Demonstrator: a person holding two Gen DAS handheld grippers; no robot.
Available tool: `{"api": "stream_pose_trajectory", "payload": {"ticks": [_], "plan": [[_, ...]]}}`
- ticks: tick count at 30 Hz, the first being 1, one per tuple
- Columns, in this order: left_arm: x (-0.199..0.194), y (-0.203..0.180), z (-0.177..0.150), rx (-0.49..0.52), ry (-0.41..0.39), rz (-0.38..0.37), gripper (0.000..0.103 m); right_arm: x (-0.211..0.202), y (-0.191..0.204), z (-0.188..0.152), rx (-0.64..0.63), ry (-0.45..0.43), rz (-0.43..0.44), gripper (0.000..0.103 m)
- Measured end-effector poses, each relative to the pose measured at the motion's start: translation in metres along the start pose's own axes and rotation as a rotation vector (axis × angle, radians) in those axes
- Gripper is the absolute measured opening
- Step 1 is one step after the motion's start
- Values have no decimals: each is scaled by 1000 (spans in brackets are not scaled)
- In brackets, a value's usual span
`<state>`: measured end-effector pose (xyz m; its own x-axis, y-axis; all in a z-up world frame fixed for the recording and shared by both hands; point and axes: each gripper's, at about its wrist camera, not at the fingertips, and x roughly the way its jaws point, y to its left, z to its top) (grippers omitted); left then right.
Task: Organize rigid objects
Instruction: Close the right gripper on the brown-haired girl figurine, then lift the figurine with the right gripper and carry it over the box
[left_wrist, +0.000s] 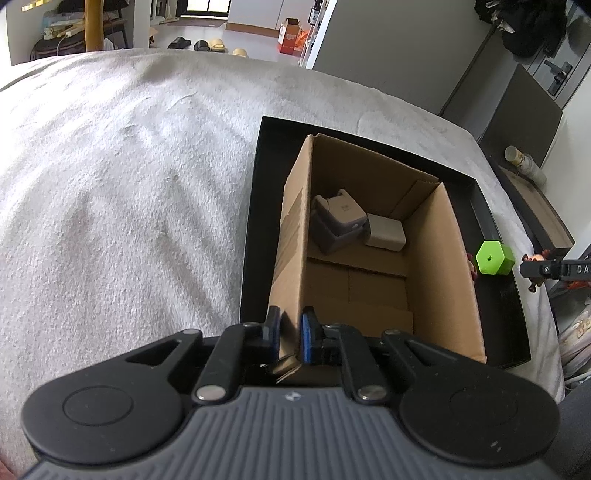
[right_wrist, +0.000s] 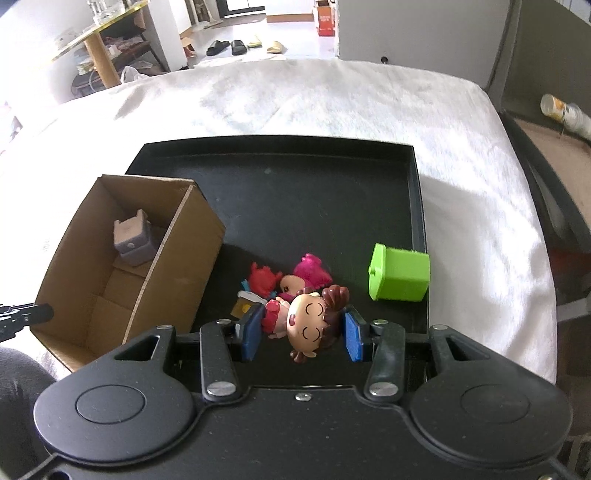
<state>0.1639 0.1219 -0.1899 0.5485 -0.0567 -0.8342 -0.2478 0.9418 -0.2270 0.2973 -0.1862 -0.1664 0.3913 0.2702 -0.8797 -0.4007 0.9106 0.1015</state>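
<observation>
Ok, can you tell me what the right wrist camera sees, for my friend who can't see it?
The right gripper holds a little brown-haired doll between its blue pads, above a black tray. Behind the doll lie a pink-haired doll, a red figure and a green block. At the left, a cardboard box holds a grey gadget.

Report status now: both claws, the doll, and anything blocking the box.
Left claw shut on box wall. Right claw holding doll above tray. Box mouth unobstructed.

Home, slippers (left_wrist: 201, 45) on floor, blanket-covered surface (left_wrist: 129, 166)
</observation>
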Motion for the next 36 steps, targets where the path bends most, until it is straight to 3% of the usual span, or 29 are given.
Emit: {"api": "stream_pose_trajectory", "payload": {"ticks": [13, 36], "plan": [[-10, 2, -4, -6, -48, 3, 8, -13, 38, 15, -103, -35, -6, 44], [-9, 4, -6, 21, -61, -7, 8, -12, 130, 40, -279, -66, 38, 44]]}}
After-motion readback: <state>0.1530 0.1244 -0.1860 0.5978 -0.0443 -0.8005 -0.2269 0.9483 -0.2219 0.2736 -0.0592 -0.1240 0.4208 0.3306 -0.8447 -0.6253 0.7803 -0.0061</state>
